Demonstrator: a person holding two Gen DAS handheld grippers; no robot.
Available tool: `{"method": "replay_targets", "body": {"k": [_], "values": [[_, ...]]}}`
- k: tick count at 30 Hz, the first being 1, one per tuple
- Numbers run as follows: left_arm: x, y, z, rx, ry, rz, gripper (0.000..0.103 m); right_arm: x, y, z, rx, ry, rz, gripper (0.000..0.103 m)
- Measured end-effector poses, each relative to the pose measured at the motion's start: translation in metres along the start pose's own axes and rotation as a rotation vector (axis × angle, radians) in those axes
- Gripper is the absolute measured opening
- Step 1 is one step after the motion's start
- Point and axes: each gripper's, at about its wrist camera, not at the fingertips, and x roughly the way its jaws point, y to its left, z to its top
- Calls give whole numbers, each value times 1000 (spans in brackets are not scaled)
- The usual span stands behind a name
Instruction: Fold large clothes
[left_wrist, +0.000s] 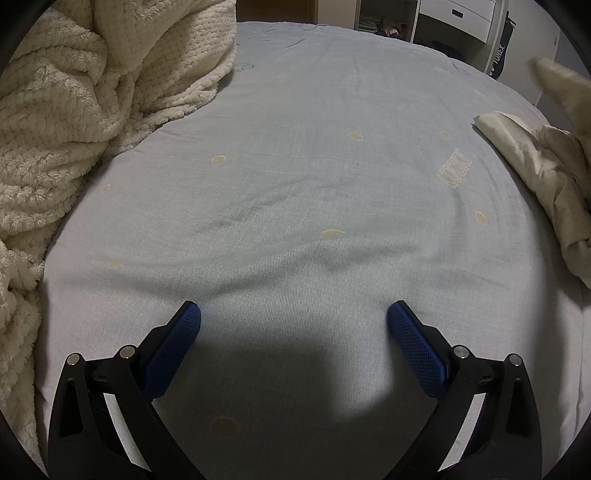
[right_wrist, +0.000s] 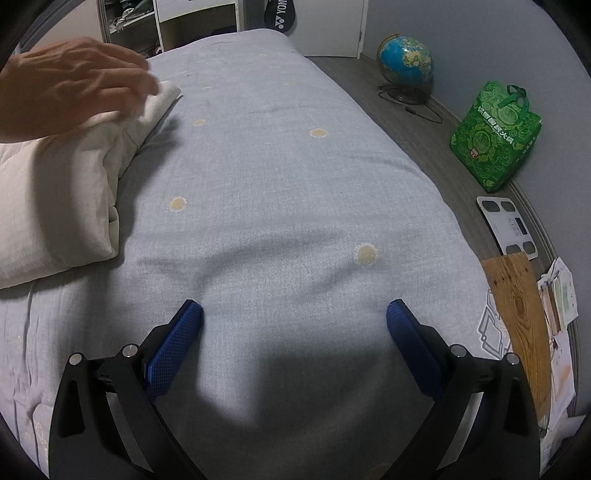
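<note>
Past my left fingers I see a cream fleece blanket (left_wrist: 85, 110) heaped at the bed's (left_wrist: 295, 184) far-left side. Right of my right fingers, on the floor: a globe (right_wrist: 406, 61), a green bag (right_wrist: 495, 134), a white scale (right_wrist: 511, 225), and a wooden board (right_wrist: 521, 314).

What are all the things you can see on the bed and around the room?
Bed cover: one, pale blue with yellow dots, spread over the bed.
Fluffy blanket: one, cream, heaped at the bed's left.
Folded garment: one, off-white, lying on the cover.
Globe: one, blue, on the floor by the wall.
Bag: one, green, on the floor.
Scale: one, white, on the floor.
Wooden board: one, brown, beside the bed.
Hand: one, bare, touching the garment.
Left tongs: black with blue pads, open.
Right tongs: same, open.
</note>
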Motion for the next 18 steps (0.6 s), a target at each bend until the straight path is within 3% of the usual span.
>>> {"method": "replay_targets", "body": {"k": [18], "values": [[-1, 0, 0, -2, 0, -1, 98, -2, 2, -1, -7, 3, 6, 97]]}}
